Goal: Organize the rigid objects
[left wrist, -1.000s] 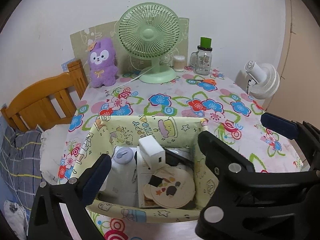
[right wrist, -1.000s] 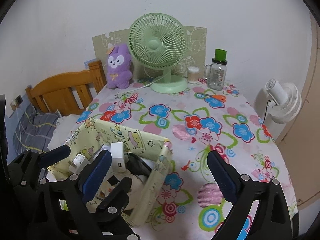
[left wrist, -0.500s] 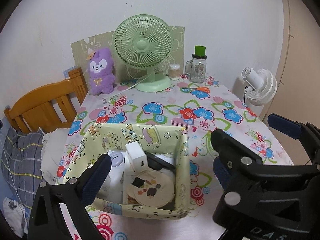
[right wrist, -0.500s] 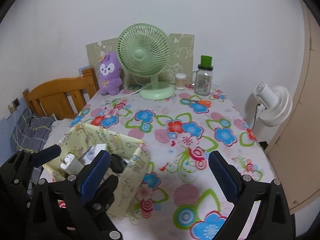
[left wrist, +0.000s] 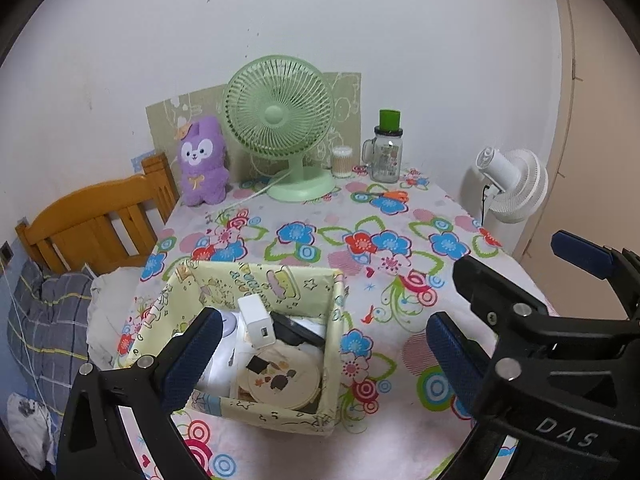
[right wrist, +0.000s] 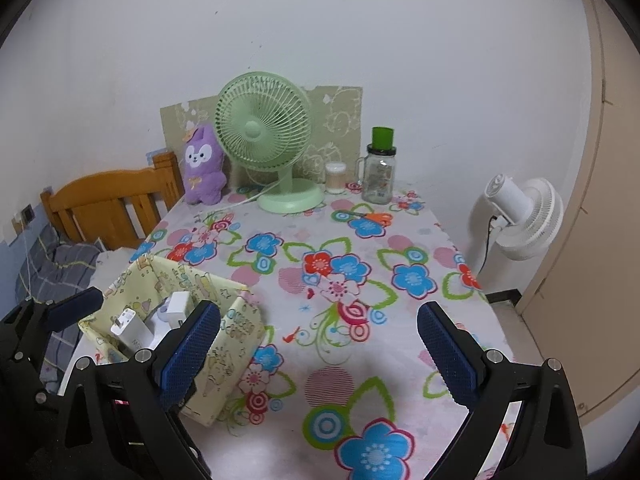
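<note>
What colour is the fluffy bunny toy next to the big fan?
Purple, with a white face; the bunny toy shows best in the left wrist view, beside the green fan.

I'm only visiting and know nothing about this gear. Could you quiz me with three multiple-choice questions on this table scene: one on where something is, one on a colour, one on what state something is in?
1. Where is the white charger?
A. inside the yellow fabric box
B. beside the glass jar
C. under the green desk fan

2. What colour is the plush toy?
A. orange
B. purple
C. white

3. How is the right hand-held gripper?
A. shut on scissors
B. shut on nothing
C. open, holding nothing

Answers: 1 A, it stands among the items in the box. 2 B, its fur is purple. 3 C, its blue pads are wide apart over bare tablecloth.
</note>
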Tool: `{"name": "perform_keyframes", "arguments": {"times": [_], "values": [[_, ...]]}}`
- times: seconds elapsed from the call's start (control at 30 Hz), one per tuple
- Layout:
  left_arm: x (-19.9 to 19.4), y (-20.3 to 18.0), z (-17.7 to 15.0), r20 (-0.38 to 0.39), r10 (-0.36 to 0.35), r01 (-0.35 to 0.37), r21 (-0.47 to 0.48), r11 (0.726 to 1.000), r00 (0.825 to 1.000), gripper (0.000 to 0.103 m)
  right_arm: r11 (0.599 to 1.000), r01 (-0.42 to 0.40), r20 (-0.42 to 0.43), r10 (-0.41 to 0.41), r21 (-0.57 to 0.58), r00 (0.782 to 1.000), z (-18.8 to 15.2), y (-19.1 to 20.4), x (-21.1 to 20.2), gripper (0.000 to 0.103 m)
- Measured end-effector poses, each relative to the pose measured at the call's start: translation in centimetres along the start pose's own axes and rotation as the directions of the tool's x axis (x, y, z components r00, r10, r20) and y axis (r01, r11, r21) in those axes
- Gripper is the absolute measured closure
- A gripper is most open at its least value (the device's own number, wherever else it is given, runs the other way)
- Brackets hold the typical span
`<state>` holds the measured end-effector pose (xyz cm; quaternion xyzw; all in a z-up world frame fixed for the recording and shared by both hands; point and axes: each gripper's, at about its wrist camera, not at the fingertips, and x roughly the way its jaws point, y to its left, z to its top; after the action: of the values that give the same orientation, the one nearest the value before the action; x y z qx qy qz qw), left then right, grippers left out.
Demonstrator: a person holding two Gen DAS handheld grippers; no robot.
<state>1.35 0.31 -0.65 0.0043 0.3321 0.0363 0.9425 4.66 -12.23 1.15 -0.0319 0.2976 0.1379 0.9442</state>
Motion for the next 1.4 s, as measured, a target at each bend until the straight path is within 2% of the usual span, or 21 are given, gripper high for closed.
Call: {"name": "perform_keyframes", "arguments": {"times": [0.63,0.8,1.1,1.4], "values": [[-2.2,-1.0,-0.3,0.035,0.015,-0.013,-0.056,0.998,0.999,0.000,0.998,0.050,0.078,-0.053,0.043,0.996,-0.8,-5.6,-3.9,0.000],[-2.6,-0.9,0.0,0.030,0.023,-0.021,-0.070,0.997,0.999,0.000,0.997,0.063,0.093,-0.066,0.033,0.993,-1.1,-6.0,-4.6,0.000],[-3.8,-1.3,0.0,0.073,0.020,-0.016,-0.056,0.998,0.997,0.000,0.997,0.071,0.125,-0.076,0.040,0.989,-1.3,-6.1,-5.7,0.000],[-3.8,-1.3,-0.1,0.078,0.014,-0.009,-0.064,0.998,0.997,0.000,0.997,0.062,0.124,-0.068,0.048,0.990,-1.5,-6.2,-5.7,0.000]]}}
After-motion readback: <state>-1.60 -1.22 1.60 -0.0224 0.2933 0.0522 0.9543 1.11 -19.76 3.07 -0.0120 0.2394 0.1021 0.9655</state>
